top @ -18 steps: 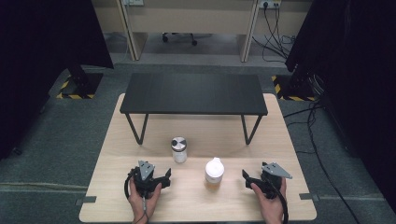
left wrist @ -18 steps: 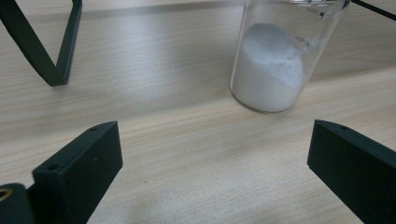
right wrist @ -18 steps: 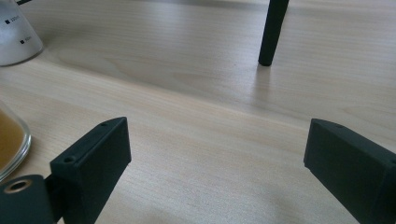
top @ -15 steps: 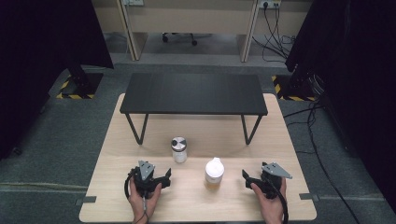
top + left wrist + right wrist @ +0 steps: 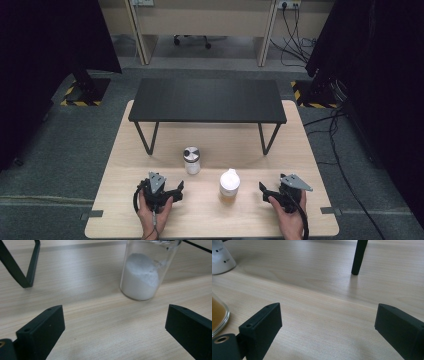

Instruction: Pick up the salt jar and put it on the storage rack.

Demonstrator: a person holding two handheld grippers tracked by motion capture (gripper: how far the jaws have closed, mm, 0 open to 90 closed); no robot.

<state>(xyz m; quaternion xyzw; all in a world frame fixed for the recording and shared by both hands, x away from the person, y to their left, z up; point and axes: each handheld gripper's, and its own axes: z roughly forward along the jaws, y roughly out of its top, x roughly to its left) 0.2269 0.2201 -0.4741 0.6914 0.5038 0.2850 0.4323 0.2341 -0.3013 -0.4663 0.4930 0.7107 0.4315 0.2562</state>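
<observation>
Grey carpet all round, with a light wooden table (image 5: 120, 150) in the middle and a low black bench (image 5: 207, 100) standing across its far half on thin angled legs. Toward the middle of the table, just in front of the bench: a clear jar (image 5: 191, 160) with a dark metal lid, part filled with white powder heaped higher on one side. Nearer the front edge and a little right of the jar, close to it but apart: a bottle (image 5: 229, 186) with a white cap and amber liquid in its lower part. Near the front edge on the left, the left gripper (image 5: 172, 191), held in the left hand (image 5: 152, 210), jaws spread wide with bare wood between them, pointing toward the jar (image 5: 141, 272), which stands just beyond the jaw tips and touches neither. Near the front edge on the right, the right gripper (image 5: 264, 190), held in the right hand (image 5: 288, 216), jaws likewise spread wide with nothing between them. At the left edge of the right gripper view, the bottle's glass base (image 5: 218, 315) beside the jaw, possibly just clear of it; farther off, a bench leg (image 5: 359, 256) planted on the wood.
</observation>
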